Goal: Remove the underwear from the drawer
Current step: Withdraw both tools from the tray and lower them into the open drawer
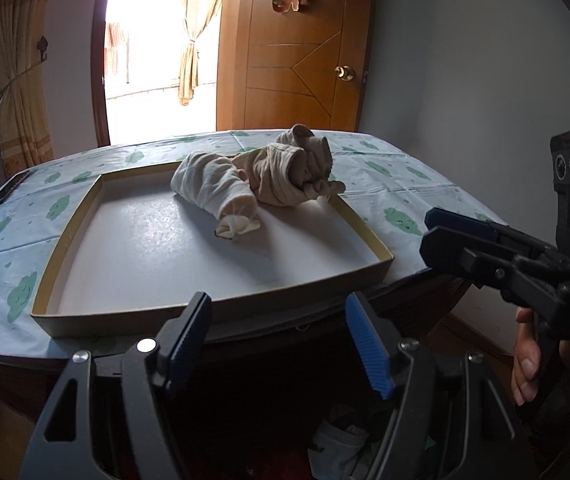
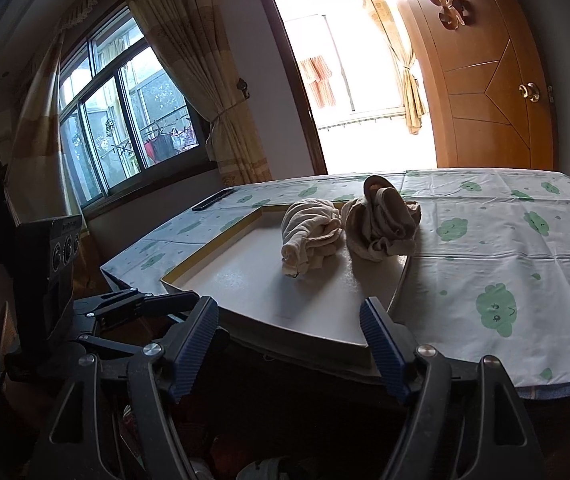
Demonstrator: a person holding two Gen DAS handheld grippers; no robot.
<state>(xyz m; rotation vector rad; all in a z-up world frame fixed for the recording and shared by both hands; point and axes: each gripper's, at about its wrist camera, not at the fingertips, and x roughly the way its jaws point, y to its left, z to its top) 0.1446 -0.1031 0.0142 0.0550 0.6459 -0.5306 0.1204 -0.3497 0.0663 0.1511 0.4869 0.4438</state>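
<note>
A shallow cardboard tray lies on the table. Two rolled pieces of underwear rest at its far end: a pale cream roll and a tan roll that leans over the far right rim. My left gripper is open and empty, held below and in front of the table's near edge. My right gripper is open and empty, also low at the near edge; it also shows in the left wrist view. Dim clothes in an open drawer lie below the left gripper.
The table has a pale cloth with green cloud prints. A dark phone-like slab lies at the table's far left. A wooden door, a bright balcony opening and curtained windows stand behind.
</note>
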